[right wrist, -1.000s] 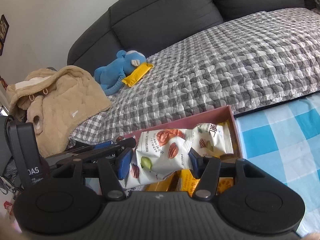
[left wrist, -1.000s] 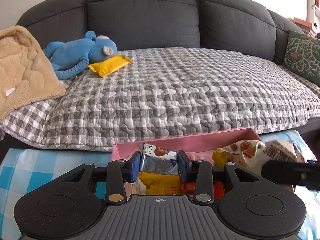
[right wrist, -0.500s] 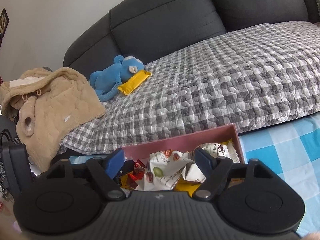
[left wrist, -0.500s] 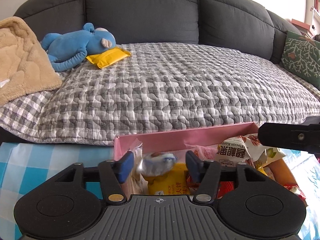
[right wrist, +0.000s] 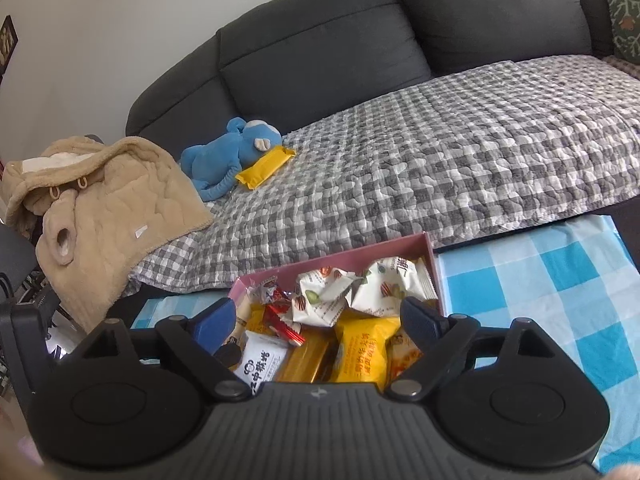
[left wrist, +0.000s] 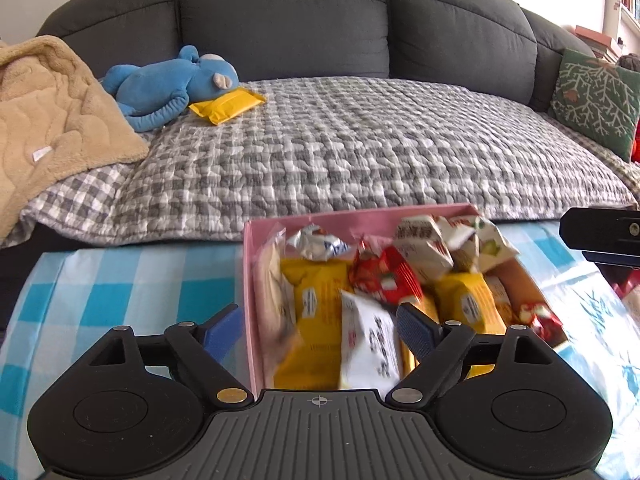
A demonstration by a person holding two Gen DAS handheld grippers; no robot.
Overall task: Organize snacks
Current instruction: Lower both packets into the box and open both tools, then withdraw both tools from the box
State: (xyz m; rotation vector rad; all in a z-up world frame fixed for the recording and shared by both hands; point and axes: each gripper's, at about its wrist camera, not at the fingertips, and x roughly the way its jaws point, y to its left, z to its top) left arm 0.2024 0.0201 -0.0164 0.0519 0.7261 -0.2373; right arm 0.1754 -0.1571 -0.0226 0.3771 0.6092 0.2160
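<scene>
Left wrist view: left tongs (left wrist: 318,330) are seen spread wide w/ nothing pinched, hovering over the near-left corner of the pink box (left wrist: 249,280); one tip is outside the left wall, the other over the packets. Right wrist view: right tongs (right wrist: 318,316) are likewise spread & empty, above the near end of the same box (right wrist: 428,254).

Step judged: between picks, both tongs free, box already well filled. One snack is left out: a yellow packet (left wrist: 227,106) on the checked quilt (left wrist: 380,140), far left, touching the blue plush toy (left wrist: 168,80); also seen in the right view (right wrist: 265,167). Next move prob. calls for a reach well across the quilt to it, tongs to be closed on the packet's free edge, away from the toy, then carried back to the box. Alt.: loose packets inside could be straightened first.

Box: sits on the blue-checked cloth (left wrist: 120,280) of the desk, just near of the sofa edge. Contents: yellow packets (left wrist: 316,300) laid flat underneath, a white packet w/ black print (left wrist: 370,340) at the near end, red wrappers (left wrist: 384,276) mid, crumpled white nut packets (left wrist: 440,240) piled at far right, a silver wrapper (left wrist: 316,240) at far left. Pile is untidy; the near white packet is blurred.
</scene>
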